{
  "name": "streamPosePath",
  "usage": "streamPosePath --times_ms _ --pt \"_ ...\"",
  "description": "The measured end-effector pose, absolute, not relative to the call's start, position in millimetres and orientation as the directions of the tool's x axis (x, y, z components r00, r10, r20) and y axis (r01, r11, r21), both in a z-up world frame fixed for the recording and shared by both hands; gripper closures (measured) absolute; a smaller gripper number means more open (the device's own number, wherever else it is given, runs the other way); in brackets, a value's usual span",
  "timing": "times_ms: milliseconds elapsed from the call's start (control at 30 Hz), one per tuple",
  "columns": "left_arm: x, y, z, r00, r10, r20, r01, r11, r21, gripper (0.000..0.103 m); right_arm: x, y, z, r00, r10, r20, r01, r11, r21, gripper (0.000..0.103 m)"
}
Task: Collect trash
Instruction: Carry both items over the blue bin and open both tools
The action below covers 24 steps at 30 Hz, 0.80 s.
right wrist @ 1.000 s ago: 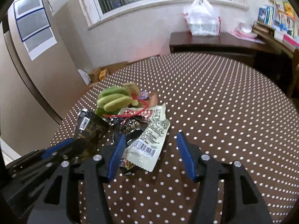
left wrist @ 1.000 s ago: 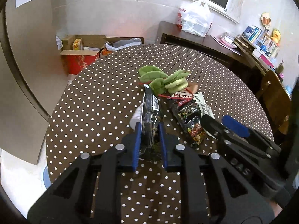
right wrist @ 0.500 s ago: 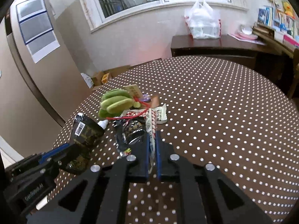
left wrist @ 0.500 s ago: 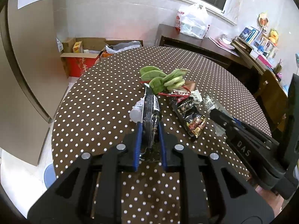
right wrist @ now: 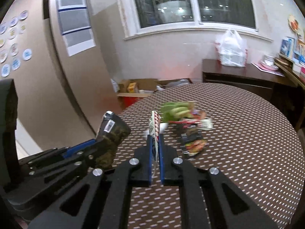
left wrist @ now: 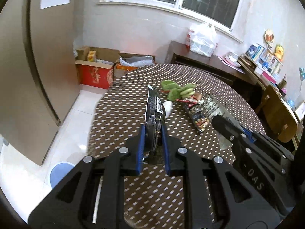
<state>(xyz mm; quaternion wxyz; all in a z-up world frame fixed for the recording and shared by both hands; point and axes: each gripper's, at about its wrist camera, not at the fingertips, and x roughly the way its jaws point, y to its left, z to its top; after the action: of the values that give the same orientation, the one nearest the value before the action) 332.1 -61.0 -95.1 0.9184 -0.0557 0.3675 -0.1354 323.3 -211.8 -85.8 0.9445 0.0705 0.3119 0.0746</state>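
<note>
My left gripper point(left wrist: 152, 133) is shut on a black snack wrapper point(left wrist: 153, 112), held upright above the table's near left edge; the wrapper also shows in the right wrist view point(right wrist: 112, 133). My right gripper point(right wrist: 155, 143) is shut on a white wrapper with red print point(right wrist: 154, 127), lifted above the table; it also shows from the side in the left wrist view point(left wrist: 226, 127). More wrappers point(left wrist: 198, 116) and green vegetable scraps point(left wrist: 177, 90) lie on the brown polka-dot round table point(left wrist: 219, 87).
Cardboard boxes point(left wrist: 95, 70) stand on the floor beyond the table. A dark sideboard point(left wrist: 205, 64) with a white plastic bag point(left wrist: 202, 40) is at the back. A wooden chair point(left wrist: 280, 118) stands right. A blue round object point(left wrist: 61, 173) lies on the floor at left.
The right gripper closed on the white wrapper and lifted it. Both grippers rose and pulled back from the table with their wrappers.
</note>
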Motion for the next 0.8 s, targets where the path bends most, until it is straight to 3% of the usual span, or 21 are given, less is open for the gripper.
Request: streamPosePath --times_ms 367,800 --pt "288 49 -101 0.749 -0.127 -0.650 0.021 0.986 -0.168 0.086 299 -90 -83 0.727 0.359 -0.585 -0.311 0.932 0.186 0.096" --pt "276 175 -162 0.660 0.058 -0.749 -0.247 0.958 -0.144 0.086 306 45 -129 0.597 0.469 -0.651 -0.475 0.860 0.185 0.096"
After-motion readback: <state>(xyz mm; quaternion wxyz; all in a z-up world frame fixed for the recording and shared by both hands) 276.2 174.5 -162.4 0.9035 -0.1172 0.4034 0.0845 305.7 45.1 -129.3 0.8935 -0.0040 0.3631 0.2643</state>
